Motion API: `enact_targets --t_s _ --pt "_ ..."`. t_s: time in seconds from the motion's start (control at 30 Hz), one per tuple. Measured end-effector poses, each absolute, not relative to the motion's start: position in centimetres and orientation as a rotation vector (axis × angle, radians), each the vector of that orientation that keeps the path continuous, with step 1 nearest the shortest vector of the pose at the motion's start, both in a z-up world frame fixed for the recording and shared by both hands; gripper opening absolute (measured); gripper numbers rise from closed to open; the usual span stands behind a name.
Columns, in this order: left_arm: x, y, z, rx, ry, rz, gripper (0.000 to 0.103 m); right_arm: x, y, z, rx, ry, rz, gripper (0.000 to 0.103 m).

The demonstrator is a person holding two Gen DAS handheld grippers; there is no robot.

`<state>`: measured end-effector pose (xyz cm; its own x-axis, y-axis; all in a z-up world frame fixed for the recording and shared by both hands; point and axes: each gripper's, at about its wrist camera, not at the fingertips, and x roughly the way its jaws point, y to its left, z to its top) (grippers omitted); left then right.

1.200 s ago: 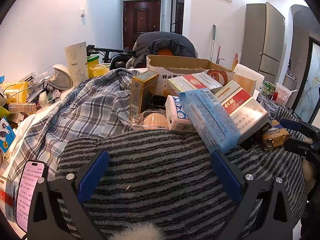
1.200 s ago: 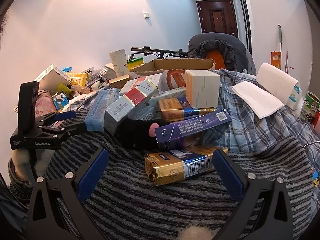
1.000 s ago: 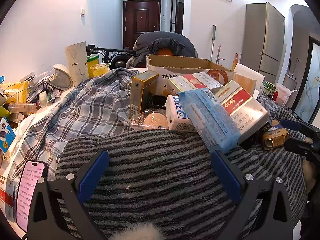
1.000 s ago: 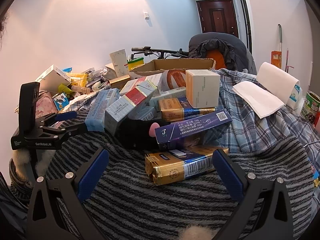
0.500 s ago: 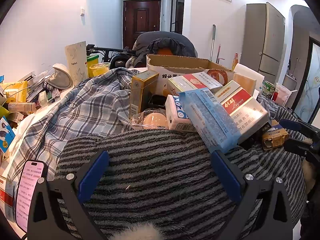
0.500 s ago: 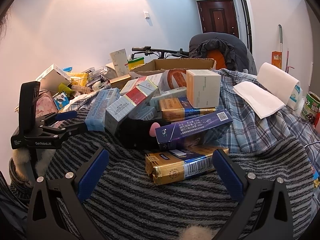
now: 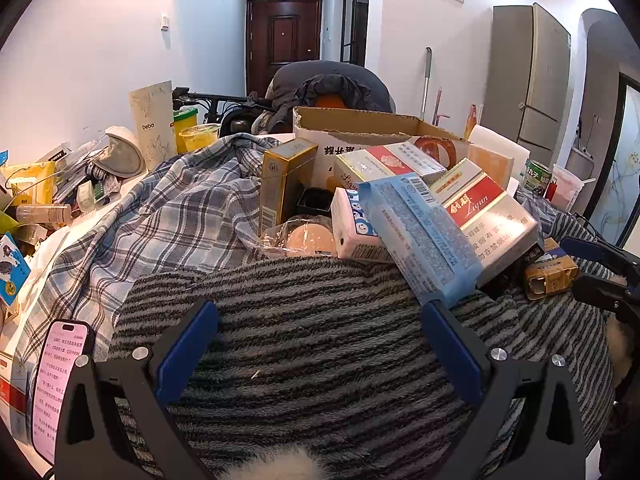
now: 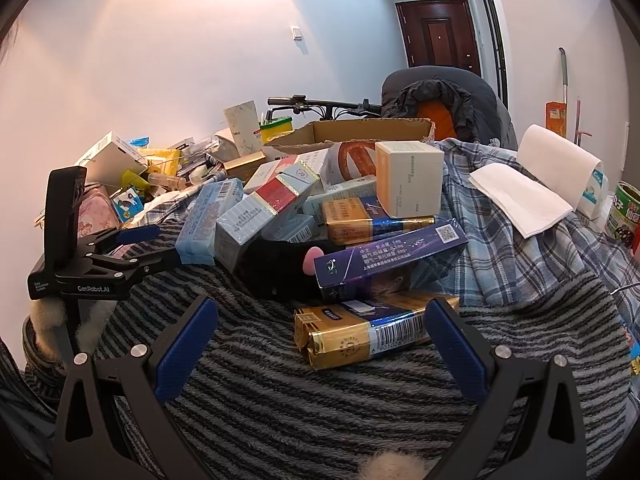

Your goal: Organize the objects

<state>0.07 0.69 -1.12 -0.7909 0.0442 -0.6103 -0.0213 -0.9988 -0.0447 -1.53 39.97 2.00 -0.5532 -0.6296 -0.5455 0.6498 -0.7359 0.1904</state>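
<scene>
The left claw [image 7: 320, 344] is a black angular frame with two fingers [image 7: 186, 346] faced in textured blue pads, with round silver screws at the joints. The right claw [image 8: 320, 344] has the same build. From the right wrist view, the left claw's side reads "GenRobot.AI" in white, beneath a tall black block, above a pale fluffy cuff [image 8: 90, 322].

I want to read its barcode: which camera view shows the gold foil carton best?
The right wrist view: the gold foil carton lies whole on the striped blanket, barcode facing up. The left wrist view shows only its end, far right.
</scene>
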Motion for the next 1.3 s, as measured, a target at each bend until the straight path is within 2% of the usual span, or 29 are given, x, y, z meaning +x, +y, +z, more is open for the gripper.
enact_targets --t_s 0.8,1.0,1.17,1.3 --pt "0.0 0.7 -1.2 -1.016 -0.055 2.934 0.103 -1.1 40.8 2.8 0.732 0.003 -2.212 0.103" --pt "-0.1 0.7 -1.3 -1.026 -0.058 2.929 0.103 -3.5 41.0 3.6 0.814 0.24 -2.194 0.103" --pt "-0.1 0.7 -1.3 -1.027 -0.06 2.927 0.103 -5.6 39.6 1.1 0.977 0.319 -2.097 0.103" --pt "-0.1 0.7 -1.3 -1.027 -0.06 2.927 0.103 -6.3 39.3 0.5 0.998 0.297 -2.068 0.103"
